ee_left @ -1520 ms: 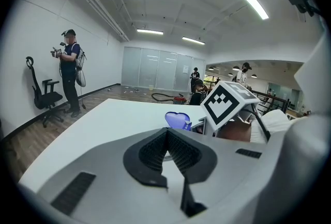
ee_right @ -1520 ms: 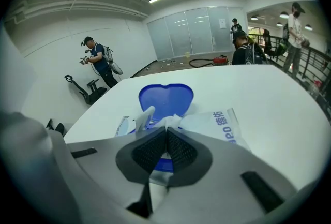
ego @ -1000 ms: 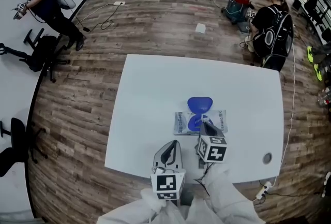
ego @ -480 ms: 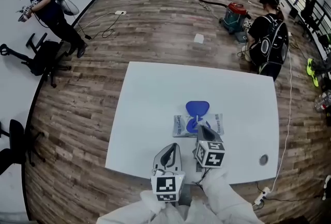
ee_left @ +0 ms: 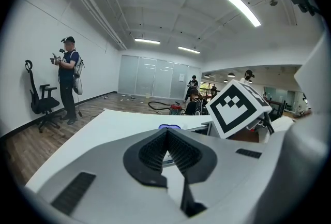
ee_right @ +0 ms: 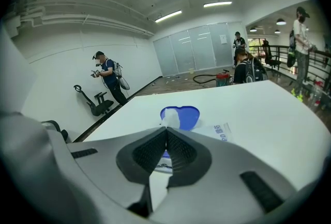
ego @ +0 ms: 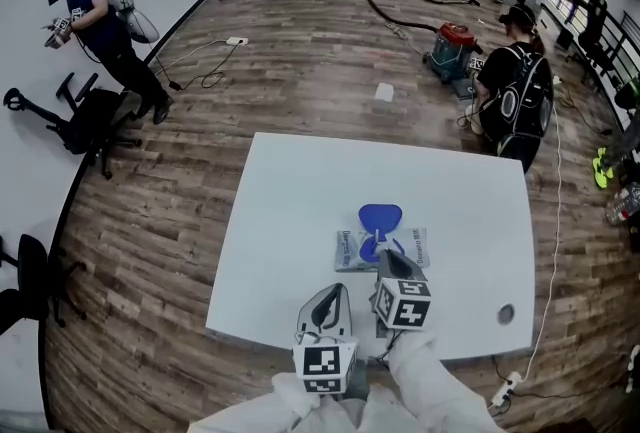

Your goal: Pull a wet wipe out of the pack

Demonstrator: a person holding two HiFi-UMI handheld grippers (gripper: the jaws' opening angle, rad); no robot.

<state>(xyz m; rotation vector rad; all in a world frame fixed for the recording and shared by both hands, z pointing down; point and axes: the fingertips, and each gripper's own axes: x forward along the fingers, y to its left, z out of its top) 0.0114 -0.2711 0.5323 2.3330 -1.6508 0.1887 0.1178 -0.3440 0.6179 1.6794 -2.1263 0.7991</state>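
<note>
- Pose, left: we hold the left gripper (ego: 336,291) low over the near edge of the table (ego: 290,211), tips pointing away from us. It sits behind and to the left of the right gripper (ego: 387,257).
- Left jaws: the left gripper view shows them together at the tips with nothing between them (only bare tabletop shows through the gap lower down).
- Pose, right: the right gripper reaches further forward, with its tips over the middle of the pack (ego: 383,247). White sleeves (ego: 430,386) run back from both tools to the bottom of the head view.
- Right jaws: we read them as clamped on the wet wipe (ee_right: 170,118). A white tuft of it stands up just above the tips, in front of the blue lid (ee_right: 180,114).
- Pack position: it lies flat on the table, nearer the near edge than the far one and roughly midway across. Its lid is flipped open toward the far side.
- Table room: bare white surface lies to the left, to the right and beyond the pack. A round grommet (ego: 505,315) sits near the near right corner.
- Surroundings: wooden floor (ego: 170,221) borders the table. A person with a backpack (ego: 515,86) is close to the far right corner, a red vacuum (ego: 452,41) is further off, and an office chair (ego: 75,111) is well to the left.
</note>
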